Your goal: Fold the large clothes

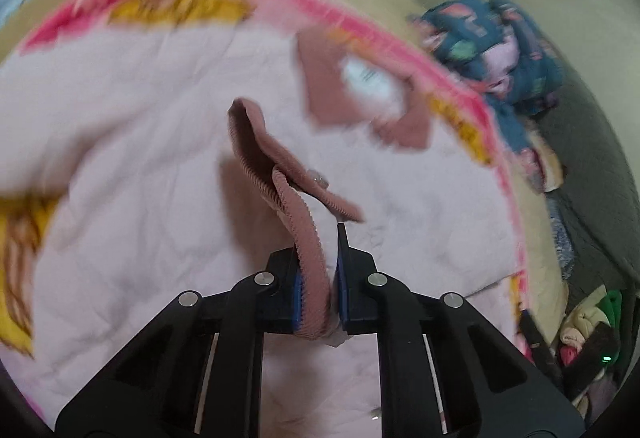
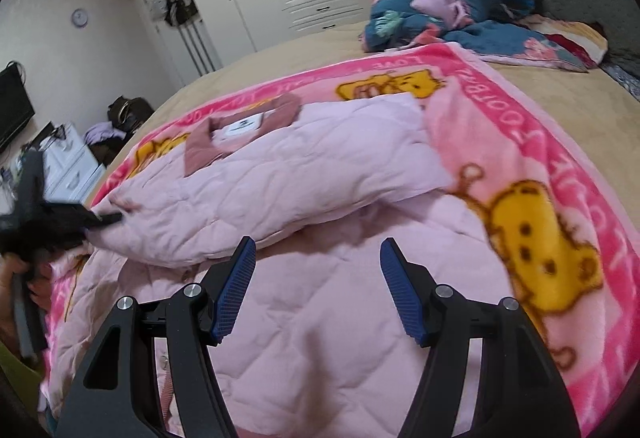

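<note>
Pink quilted jacket [image 2: 280, 174] lies spread over a pink bear-print blanket [image 2: 540, 142] on the bed [image 2: 580, 98], its dusty-rose collar [image 2: 240, 126] toward the wardrobe side and one half folded over the other. Left tongs [image 1: 324, 262] are pressed together, pinching a ribbed dusty-rose cuff [image 1: 280, 190] of the jacket. Right tongs [image 2: 318, 250] stand spread with nothing between them, hovering above the jacket's lower part.
</note>
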